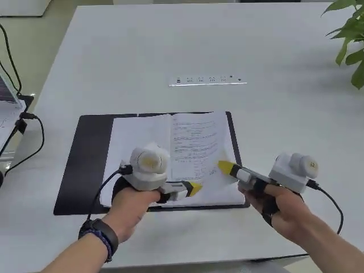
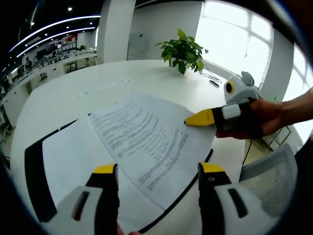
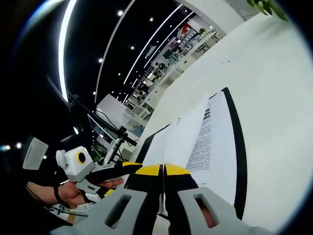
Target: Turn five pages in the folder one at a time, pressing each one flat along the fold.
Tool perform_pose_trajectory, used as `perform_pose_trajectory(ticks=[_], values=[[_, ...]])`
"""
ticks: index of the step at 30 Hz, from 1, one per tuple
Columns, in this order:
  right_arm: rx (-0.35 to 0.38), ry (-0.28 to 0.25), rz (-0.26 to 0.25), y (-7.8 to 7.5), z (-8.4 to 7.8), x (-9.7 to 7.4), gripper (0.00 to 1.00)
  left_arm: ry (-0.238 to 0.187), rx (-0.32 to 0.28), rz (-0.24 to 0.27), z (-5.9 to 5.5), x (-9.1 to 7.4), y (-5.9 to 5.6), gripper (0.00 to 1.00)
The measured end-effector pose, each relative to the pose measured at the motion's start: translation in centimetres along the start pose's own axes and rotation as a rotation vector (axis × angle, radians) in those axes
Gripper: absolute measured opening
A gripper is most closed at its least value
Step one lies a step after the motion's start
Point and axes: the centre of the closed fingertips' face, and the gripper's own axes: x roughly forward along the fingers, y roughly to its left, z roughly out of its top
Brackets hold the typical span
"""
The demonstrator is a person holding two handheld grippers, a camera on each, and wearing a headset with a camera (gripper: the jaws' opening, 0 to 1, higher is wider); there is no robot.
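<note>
An open black folder (image 1: 85,165) lies on the white table, with white pages inside. One printed page (image 1: 196,145) stands lifted and curved above the right half. My right gripper (image 1: 226,167) is shut on that page's lower right edge; in the right gripper view the sheet (image 3: 183,137) runs away from between the closed yellow tips (image 3: 164,171). My left gripper (image 1: 193,187) hovers open at the folder's near edge, by the fold. In its own view the jaws (image 2: 157,171) stand wide apart over the raised page (image 2: 146,142), and the right gripper (image 2: 195,119) pinches the sheet's edge.
A strip of power sockets (image 1: 207,80) is set into the table beyond the folder. A potted plant (image 1: 350,40) stands at the far right corner. A black cable (image 1: 34,131) and a device lie off the table's left edge.
</note>
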Motion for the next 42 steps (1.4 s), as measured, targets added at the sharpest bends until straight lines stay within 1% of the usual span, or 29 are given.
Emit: perform_pose_trajectory(ticks=[4,9,14,18,26,31,35,38,42], values=[[-0.042,0.002,0.015,1.0,-0.1,0.3,0.0,-0.004,0.013,0.017,-0.3,-1.5,1.0,0.67],[-0.046,0.005,0.018,1.5,-0.4,0.7,0.0,-0.028,-0.005,0.045,-0.3,-3.3,2.5,0.66],[-0.048,-0.005,0.026,2.7,-0.5,1.3,0.0,-0.053,-0.025,0.075,-0.7,-5.2,3.9,0.66],[-0.07,0.002,0.036,3.6,-0.5,1.8,0.0,-0.064,-0.03,0.089,-1.0,-6.2,4.5,0.67],[-0.077,-0.013,0.056,5.5,-0.2,2.9,0.0,-0.085,-0.042,0.113,-1.4,-8.2,5.7,0.67],[-0.07,-0.024,0.082,7.0,-0.2,4.6,0.0,-0.098,-0.06,0.137,-1.9,-9.7,6.8,0.67],[-0.087,-0.008,0.113,8.6,-0.7,6.0,0.0,-0.109,-0.076,0.146,-2.3,-10.7,7.4,0.67],[-0.087,0.007,0.129,9.7,-1.3,7.2,0.0,-0.111,-0.081,0.161,-2.8,-11.5,8.1,0.66],[-0.085,0.018,0.15,10.8,-1.8,8.3,0.0,-0.12,-0.093,0.178,-3.1,-12.3,8.7,0.66]])
